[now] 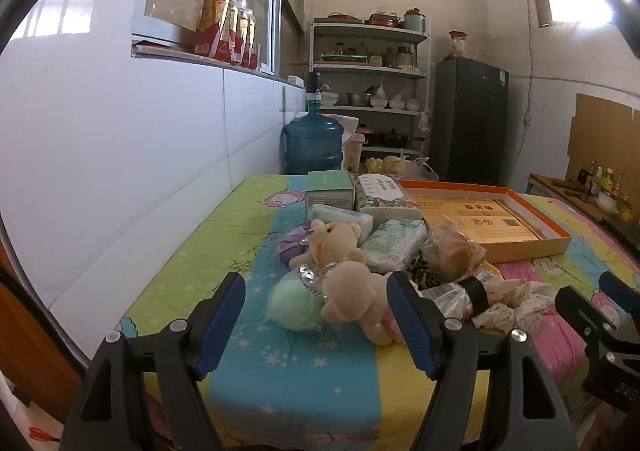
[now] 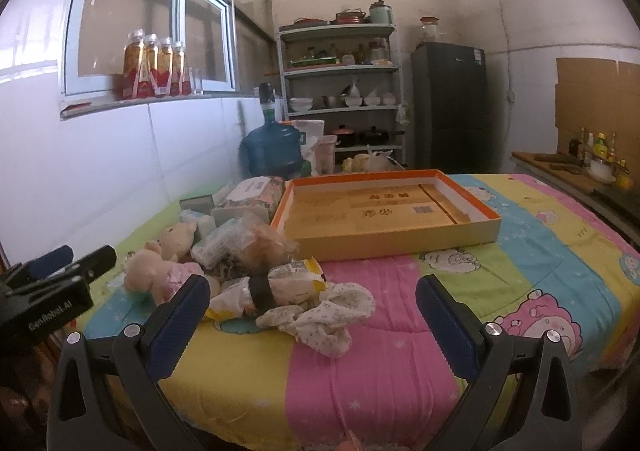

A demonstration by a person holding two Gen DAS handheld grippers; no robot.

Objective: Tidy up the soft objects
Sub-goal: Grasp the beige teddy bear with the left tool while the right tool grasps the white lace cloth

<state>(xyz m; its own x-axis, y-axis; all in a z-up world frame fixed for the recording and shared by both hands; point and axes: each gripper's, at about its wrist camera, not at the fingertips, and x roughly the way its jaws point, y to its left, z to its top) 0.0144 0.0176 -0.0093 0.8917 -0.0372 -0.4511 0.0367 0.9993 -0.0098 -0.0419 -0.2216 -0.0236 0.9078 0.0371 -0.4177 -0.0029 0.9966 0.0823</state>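
Note:
A pile of soft things lies on the quilt-covered table (image 1: 312,375): two beige teddy bears (image 1: 352,295) (image 2: 160,267), a green puff (image 1: 292,305), a purple puff (image 1: 294,243), tissue packs (image 1: 394,243), a bagged bun (image 1: 452,251) (image 2: 264,243), a crumpled floral cloth (image 2: 328,315) and a wrapped packet with a black band (image 2: 276,287). My left gripper (image 1: 316,319) is open, just in front of the near bear and green puff. My right gripper (image 2: 312,321) is open, in front of the floral cloth. An orange-rimmed box tray (image 2: 400,247) lies behind the pile.
Two cartons (image 1: 330,189) stand at the back of the pile. A blue water jug (image 1: 314,143), a shelf rack (image 1: 368,91) and a dark fridge (image 1: 468,123) stand beyond the table. A white wall with bottles (image 1: 228,27) on the sill is on the left.

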